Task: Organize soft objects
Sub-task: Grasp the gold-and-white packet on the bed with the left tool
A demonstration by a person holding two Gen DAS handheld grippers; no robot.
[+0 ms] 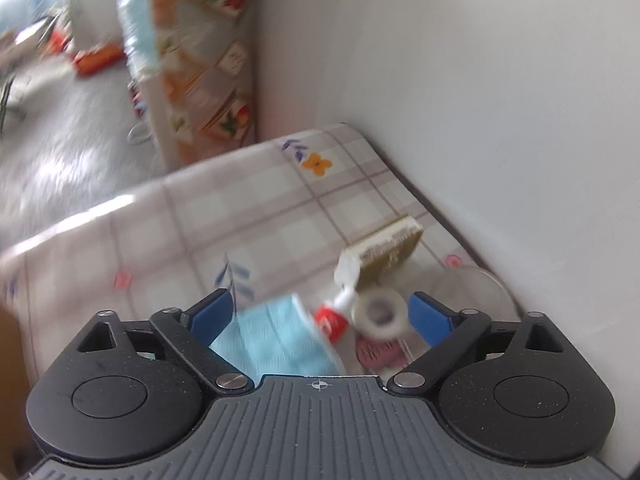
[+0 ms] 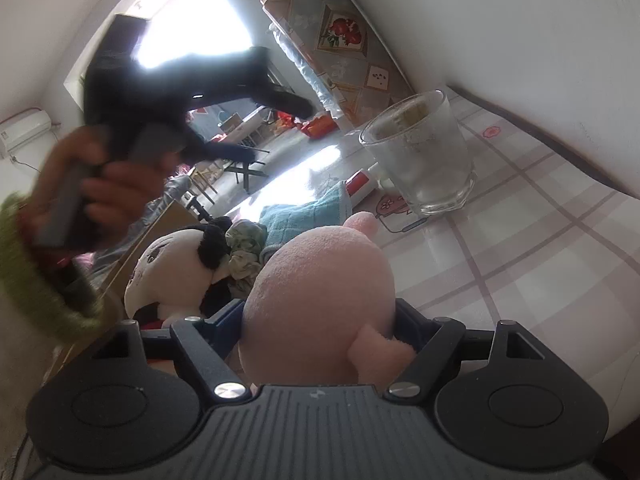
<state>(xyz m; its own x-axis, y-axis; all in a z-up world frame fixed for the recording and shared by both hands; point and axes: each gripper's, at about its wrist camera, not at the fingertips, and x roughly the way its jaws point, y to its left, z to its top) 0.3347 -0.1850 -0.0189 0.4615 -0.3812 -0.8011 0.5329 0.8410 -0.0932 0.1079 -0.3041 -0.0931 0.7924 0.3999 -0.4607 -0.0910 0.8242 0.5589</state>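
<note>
Our right hand-held gripper (image 2: 320, 336) is clamped on the pink plush toy (image 2: 320, 300): its fingers (image 2: 224, 320) press into both sides of the round head, and the soft fabric bulges between them. We judge the wide grip suits a squashy thing that would slip from a narrow pinch. The toy is held near the front of the checked surface (image 2: 540, 248), with a white plush with black ears (image 2: 176, 268) and a crumpled green cloth (image 2: 244, 252) just to its left, seemingly gathered as one pile of soft things.

Our left hand-held gripper (image 1: 322, 316) has its fingers (image 1: 212, 312) well apart and nothing between them. The left wrist view shows it angled down over a folded blue towel (image 1: 276, 348), which lies flat on the surface beneath it. In the right wrist view we see this gripper as a dark blur held in a hand (image 2: 100, 196) with a green sleeve, so it is in quick motion.

Hard items sit around the towel: a red tube with a white cap (image 1: 334, 320) touching its edge, a roll of tape (image 1: 380, 314) beside that, a small box (image 1: 390, 248) behind, and a glass mug (image 2: 424, 156) near the wall. We judge the towel to be the next soft thing to collect, and the tube so close could get caught in the grasp.
</note>
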